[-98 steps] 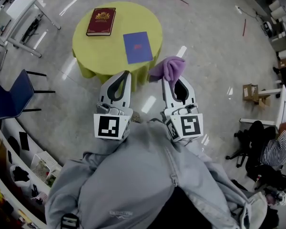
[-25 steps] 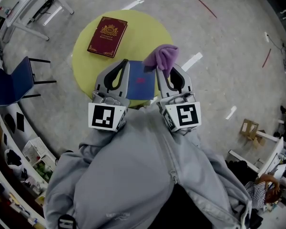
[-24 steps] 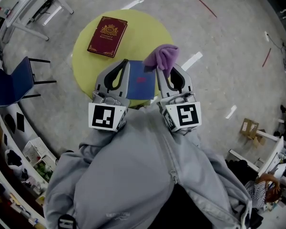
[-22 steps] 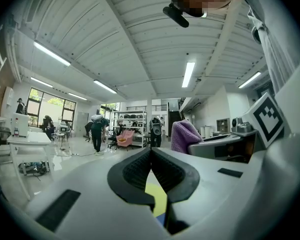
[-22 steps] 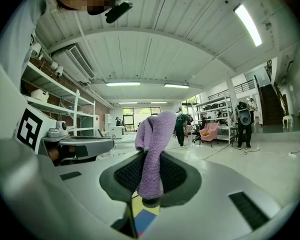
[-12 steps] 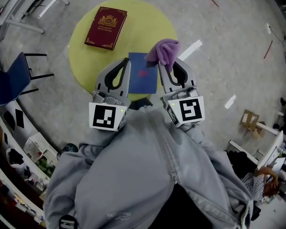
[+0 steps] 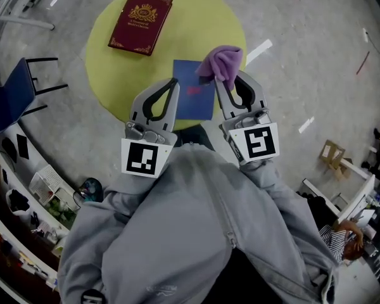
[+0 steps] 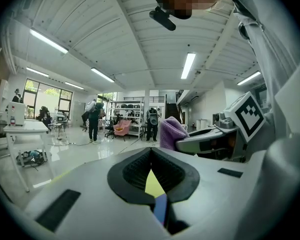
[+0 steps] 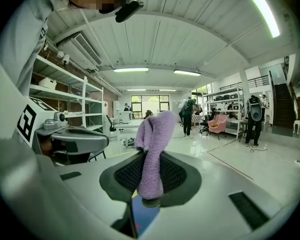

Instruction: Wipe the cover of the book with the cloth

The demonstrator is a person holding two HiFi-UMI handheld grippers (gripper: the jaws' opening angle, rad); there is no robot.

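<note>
**Approach stage: cloth gripped, cover not yet wiped**

A round yellow bench (image 7: pixel 114 75) is seen from above, standing on a pale floor. Two books lie flat on it, well apart. A red book (image 7: pixel 140 23) with a gilt emblem lies toward the far side, and a plain blue book (image 7: pixel 193 98) lies near the front edge. The task wording does not settle which one is meant. The blue book is judged the likelier, since both claws are held beside its near half.

The left claw (image 7: pixel 173 82) is closed tip to tip with nothing between its jaws. In its own view only a sliver of yellow bench and blue cover shows through the slit below. The right claw (image 7: pixel 223 86) is clamped on the purple cloth (image 7: pixel 220 65), which is pinched at its lower end and stands up in a loose bunch past the tips. From above, the cloth overlaps the far right corner of the blue book. Contact with the cover cannot be confirmed, and both claws appear to be held clear of the bench.

The step in hand is judged to be the carry to the book, with no wiping begun. For the next move, the right claw would need to be tipped and lowered so that the soft bunch, not the hard tips, is pressed on the cover and then drawn across it. The book may need steadying with the left claw, as a thin book is likely to slide.
</note>
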